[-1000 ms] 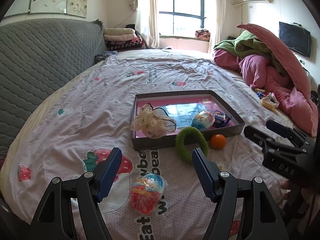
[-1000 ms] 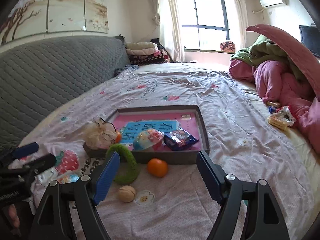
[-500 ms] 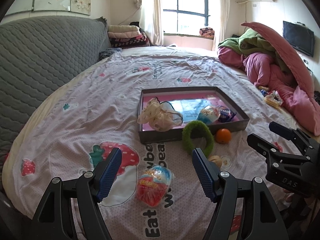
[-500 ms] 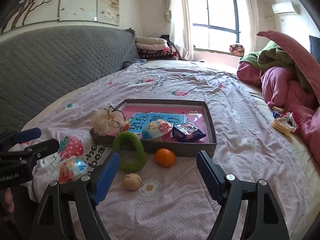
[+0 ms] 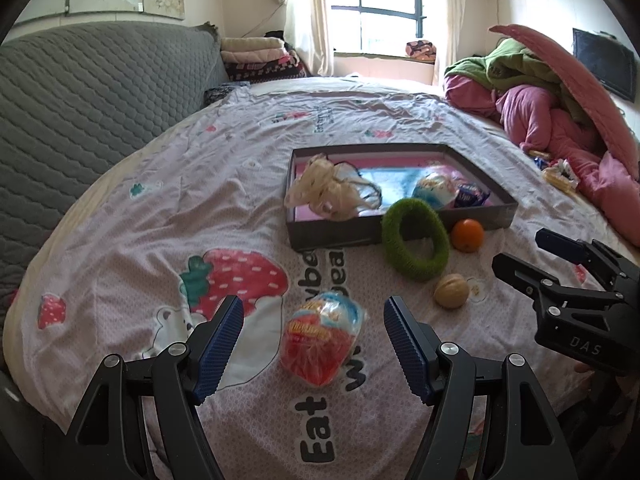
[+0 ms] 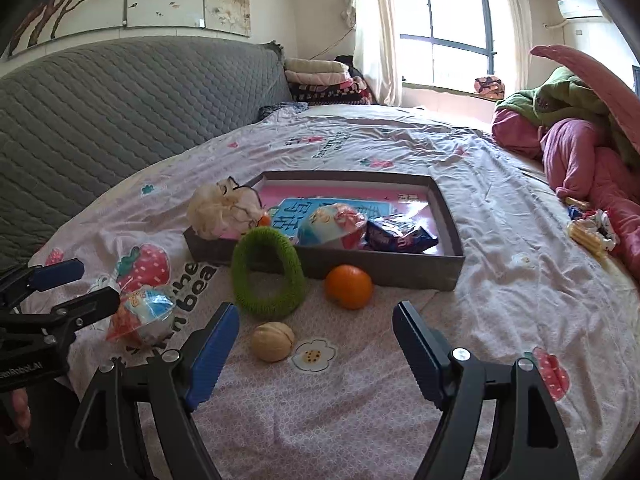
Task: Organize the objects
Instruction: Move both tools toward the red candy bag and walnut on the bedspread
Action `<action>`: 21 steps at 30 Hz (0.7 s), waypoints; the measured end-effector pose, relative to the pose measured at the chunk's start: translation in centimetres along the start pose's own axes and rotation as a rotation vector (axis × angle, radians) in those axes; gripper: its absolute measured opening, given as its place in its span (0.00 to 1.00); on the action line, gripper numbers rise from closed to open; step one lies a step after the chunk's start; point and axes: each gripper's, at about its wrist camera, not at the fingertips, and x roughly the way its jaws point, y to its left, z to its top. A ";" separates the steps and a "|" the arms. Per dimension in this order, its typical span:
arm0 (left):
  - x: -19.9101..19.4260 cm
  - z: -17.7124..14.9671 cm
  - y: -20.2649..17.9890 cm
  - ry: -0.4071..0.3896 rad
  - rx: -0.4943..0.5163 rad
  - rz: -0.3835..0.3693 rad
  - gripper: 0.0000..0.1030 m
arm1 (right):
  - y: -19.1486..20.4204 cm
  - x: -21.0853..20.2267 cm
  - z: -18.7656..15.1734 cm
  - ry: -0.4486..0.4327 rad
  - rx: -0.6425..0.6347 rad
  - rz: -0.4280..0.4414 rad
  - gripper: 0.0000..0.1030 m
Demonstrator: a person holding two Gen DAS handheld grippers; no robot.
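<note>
A grey shallow box [image 5: 332, 238] [image 6: 384, 272] with a pink floor lies on the bed; it holds a cream mesh pouch [image 5: 332, 194] [image 6: 222, 210], a wrapped toy egg [image 5: 434, 190] [image 6: 332, 226] and a blue snack packet [image 5: 472, 196] [image 6: 400, 236]. In front of it lie a green fuzzy ring [image 5: 414, 244] [image 6: 268, 272], an orange [image 5: 467, 235] [image 6: 349, 286], a walnut [image 5: 451, 291] [image 6: 272, 341] and a red-and-blue wrapped egg [image 5: 320, 338] [image 6: 142, 314]. My left gripper [image 5: 314, 346] [image 6: 60, 288] is open with that egg between its fingers. My right gripper [image 6: 316, 350] [image 5: 536, 256] is open, just right of the walnut.
The bed has a pale strawberry-print sheet [image 5: 160, 208]. A grey quilted headboard [image 5: 80, 92] runs along the left. Pink and green bedding [image 5: 560, 92] is heaped at the right, with snack wrappers [image 6: 590, 230] beside it. Folded blankets [image 5: 256, 56] are stacked by the window.
Both grippers have drawn back a little from the box, so the walnut now shows in the left view. The objects have not moved and both grippers stay open.
</note>
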 end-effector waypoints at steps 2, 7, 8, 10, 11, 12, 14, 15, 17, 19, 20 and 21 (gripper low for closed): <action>0.3 -0.3 0.1 0.007 -0.008 -0.013 0.72 | 0.2 0.3 -0.2 0.004 -0.017 0.002 0.76; 0.7 -0.8 -0.1 0.013 0.003 0.010 0.72 | 0.0 0.7 -0.5 0.012 -0.002 0.011 0.76; 0.8 -1.0 0.0 0.017 0.002 0.010 0.72 | -0.1 0.7 -0.5 0.013 -0.002 0.011 0.76; 1.0 -1.2 0.1 0.027 0.002 0.013 0.72 | 0.0 0.7 -0.6 0.011 -0.002 0.018 0.76; 1.1 -1.4 0.1 0.032 0.001 0.018 0.72 | 0.1 0.8 -0.6 0.011 -0.007 0.018 0.76; 1.2 -1.5 0.2 0.037 -0.001 0.020 0.72 | 0.3 0.9 -0.7 0.017 -0.016 0.017 0.76; 1.3 -1.6 0.4 0.044 -0.007 0.017 0.72 | 0.4 1.0 -0.9 0.024 -0.018 0.022 0.76; 1.5 -1.7 0.4 0.051 -0.007 0.017 0.72 | 0.5 1.1 -0.9 0.027 -0.016 0.026 0.76; 1.7 -1.9 0.5 0.054 -0.007 0.023 0.72 | 0.6 1.3 -1.0 0.032 -0.021 0.030 0.76; 1.8 -2.2 0.4 0.054 -0.007 0.014 0.72 | 0.8 1.5 -1.1 0.039 -0.028 0.028 0.76; 1.9 -2.3 0.4 0.054 -0.004 0.007 0.72 | 0.8 1.6 -1.2 0.042 -0.029 0.029 0.76; 1.9 -2.4 0.3 0.051 0.001 0.005 0.72 | 0.9 1.6 -1.2 0.044 -0.028 0.031 0.76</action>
